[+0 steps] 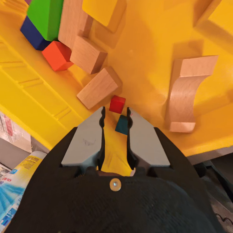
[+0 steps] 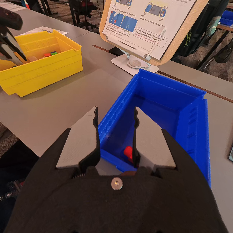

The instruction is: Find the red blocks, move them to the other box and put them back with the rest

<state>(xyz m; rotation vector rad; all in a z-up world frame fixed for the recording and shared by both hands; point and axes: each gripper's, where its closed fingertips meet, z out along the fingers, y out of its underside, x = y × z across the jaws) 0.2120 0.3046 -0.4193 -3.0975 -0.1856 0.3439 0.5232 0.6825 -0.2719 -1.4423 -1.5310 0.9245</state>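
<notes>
Glossy red cube [image 1: 117,104] lies beside grainy wooden blocks [image 1: 99,88].

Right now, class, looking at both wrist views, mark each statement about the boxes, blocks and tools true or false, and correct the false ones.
1. The left tool is closed on a red cube. False: its fingers stand apart, and the small red cube lies just beyond the tips.
2. A dark teal block lies between the left tool's fingers. True.
3. The blue box is full of wooden blocks. False: only a red piece shows inside.
4. The right tool is open and empty. True.
5. The yellow box holds blocks. True.
</notes>
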